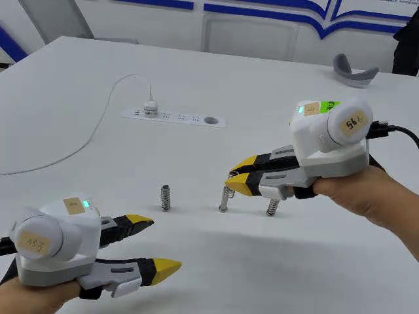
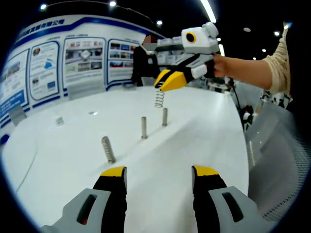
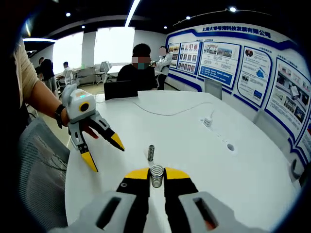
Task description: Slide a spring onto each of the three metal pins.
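**Head view.** Left claw (image 1: 154,243): by the near edge of the desk (image 1: 78,170), jaws wide apart, empty. Right claw (image 1: 229,178): closed on the held spring (image 1: 228,191), at the top of the middle pin (image 1: 224,205). Left pin (image 1: 165,197): wears a fitted spring.

**Left gripper view.** Middle pin and right pin (image 2: 164,116) look bare. The held spring hangs just above them.

**Right gripper view.** Jaws pinch the held spring.

**Progress, as judged.** One pin done, the second in hand, the third to come.
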A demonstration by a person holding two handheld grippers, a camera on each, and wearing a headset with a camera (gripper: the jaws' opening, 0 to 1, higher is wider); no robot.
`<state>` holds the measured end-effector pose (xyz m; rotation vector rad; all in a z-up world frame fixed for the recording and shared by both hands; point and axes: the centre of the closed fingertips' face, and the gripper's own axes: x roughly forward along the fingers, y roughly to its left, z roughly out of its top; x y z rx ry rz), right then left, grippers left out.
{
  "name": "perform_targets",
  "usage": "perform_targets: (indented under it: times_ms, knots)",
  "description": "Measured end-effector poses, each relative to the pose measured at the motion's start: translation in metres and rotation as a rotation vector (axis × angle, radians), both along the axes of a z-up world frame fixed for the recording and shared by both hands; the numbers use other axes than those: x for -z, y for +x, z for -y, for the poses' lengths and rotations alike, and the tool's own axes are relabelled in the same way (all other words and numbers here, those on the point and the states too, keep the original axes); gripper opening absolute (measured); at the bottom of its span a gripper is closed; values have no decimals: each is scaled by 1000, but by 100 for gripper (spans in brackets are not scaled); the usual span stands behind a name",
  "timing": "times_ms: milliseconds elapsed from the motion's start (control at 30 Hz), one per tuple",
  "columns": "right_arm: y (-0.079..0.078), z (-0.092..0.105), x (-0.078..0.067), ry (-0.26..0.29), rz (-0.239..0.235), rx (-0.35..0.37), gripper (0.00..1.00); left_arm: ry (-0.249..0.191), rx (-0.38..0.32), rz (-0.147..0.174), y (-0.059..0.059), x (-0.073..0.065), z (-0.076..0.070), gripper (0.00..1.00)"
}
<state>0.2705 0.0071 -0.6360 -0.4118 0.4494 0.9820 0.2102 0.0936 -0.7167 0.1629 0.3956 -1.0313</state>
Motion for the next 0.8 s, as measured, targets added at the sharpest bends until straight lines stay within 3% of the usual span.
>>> perform_targets:
  times_ms: [400, 800]
  knots:
    - [28, 6, 5, 16, 12, 78, 12, 2, -8, -8, 0, 1, -1, 55]
    - [42, 9, 23, 27, -25, 114, 12, 4, -10, -14, 0, 3, -1, 55]
